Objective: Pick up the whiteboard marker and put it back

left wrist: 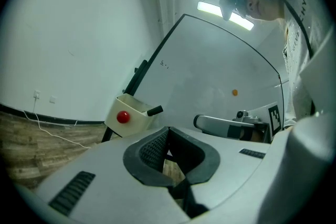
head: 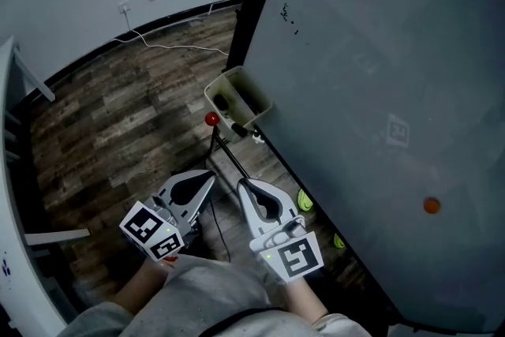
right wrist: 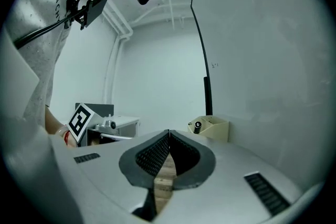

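Along the right of the head view, the whiteboard (head: 379, 91) stands with its dark left edge running down to the wooden floor (head: 118, 130), which lies open to the left. Below, the left claw (head: 210, 176) and right claw (head: 243, 185) lie side by side, each with jaws together on nothing. Ahead, well apart from both, the beige tray (head: 254, 97) sits at the board's edge. The whiteboard marker (left wrist: 155, 110) lies in it, one end over the rim, near a red knob (head: 211, 120).

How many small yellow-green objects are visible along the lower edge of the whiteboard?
2 yellow-green objects: one beside the right gripper, the other nearer the person along the same edge. More may be hidden.
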